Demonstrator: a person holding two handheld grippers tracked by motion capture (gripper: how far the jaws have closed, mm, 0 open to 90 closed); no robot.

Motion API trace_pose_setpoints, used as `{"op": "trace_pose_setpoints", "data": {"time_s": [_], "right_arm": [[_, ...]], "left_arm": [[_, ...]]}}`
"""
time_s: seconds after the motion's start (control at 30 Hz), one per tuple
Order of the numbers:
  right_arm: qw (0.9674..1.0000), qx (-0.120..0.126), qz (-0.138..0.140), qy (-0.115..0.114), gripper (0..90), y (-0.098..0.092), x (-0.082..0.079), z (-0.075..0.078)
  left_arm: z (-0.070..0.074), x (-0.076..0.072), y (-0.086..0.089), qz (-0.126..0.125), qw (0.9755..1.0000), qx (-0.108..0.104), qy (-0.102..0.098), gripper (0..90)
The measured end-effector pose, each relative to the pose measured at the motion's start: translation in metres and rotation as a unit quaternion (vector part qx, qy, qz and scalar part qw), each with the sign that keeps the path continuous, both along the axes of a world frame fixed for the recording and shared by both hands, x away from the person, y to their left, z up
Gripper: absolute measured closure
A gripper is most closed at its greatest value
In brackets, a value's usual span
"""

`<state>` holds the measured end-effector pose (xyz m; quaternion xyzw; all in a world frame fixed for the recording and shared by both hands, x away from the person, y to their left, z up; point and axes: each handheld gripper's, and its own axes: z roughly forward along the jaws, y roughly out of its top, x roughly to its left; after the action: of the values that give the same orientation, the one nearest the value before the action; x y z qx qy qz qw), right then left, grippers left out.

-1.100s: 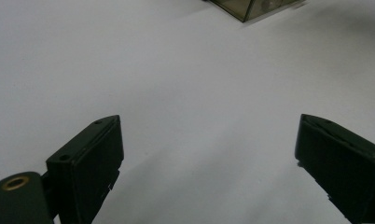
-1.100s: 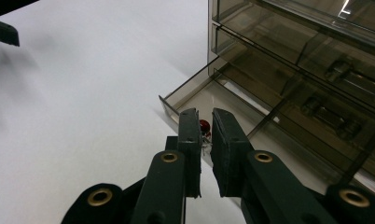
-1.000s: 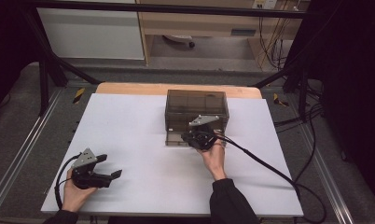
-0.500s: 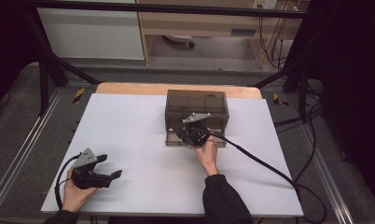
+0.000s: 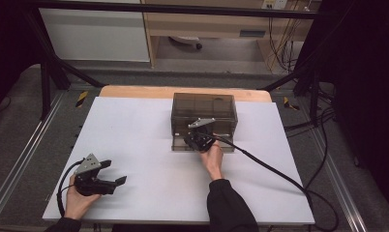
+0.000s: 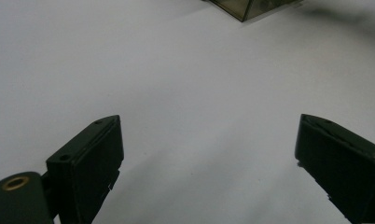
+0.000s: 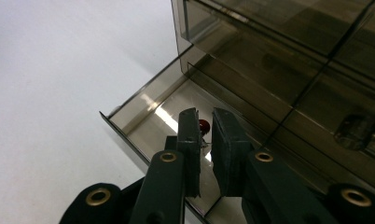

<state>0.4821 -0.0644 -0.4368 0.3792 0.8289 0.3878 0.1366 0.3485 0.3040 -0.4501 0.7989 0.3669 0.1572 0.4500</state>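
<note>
While the bottom drawer (image 7: pixel 148 112) of the smoky plastic box (image 5: pixel 204 108) is standing pulled out, the right tongs (image 7: pixel 205 122) are being held almost closed over it, grasping nothing that can be seen. A small red thing (image 7: pixel 204 125) is lying inside, not yet picked up. The left tongs (image 5: pixel 116 174) are being rested wide apart on the white surface (image 5: pixel 134 130). No writing can be read.

White table (image 5: pixel 134 130) w/ smoky drawer box (image 5: pixel 204 112), prob. plastic.
</note>
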Motion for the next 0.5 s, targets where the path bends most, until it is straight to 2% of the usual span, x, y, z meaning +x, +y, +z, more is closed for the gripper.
{"op": "trace_pose_setpoints", "data": {"time_s": [0.23,0.5], "right_arm": [[1.0,0.001,0.0,0.001,77.6,0.001,0.001,-0.002],[0.9997,0.015,0.005,-0.02,64.2,-0.004,-0.008,0.015]], "left_arm": [[0.0,0.0,0.0,0.0,1.0,0.0,0.0,7.9],[0.0,0.0,0.0,0.0,1.0,0.0,0.0,7.9]]}}
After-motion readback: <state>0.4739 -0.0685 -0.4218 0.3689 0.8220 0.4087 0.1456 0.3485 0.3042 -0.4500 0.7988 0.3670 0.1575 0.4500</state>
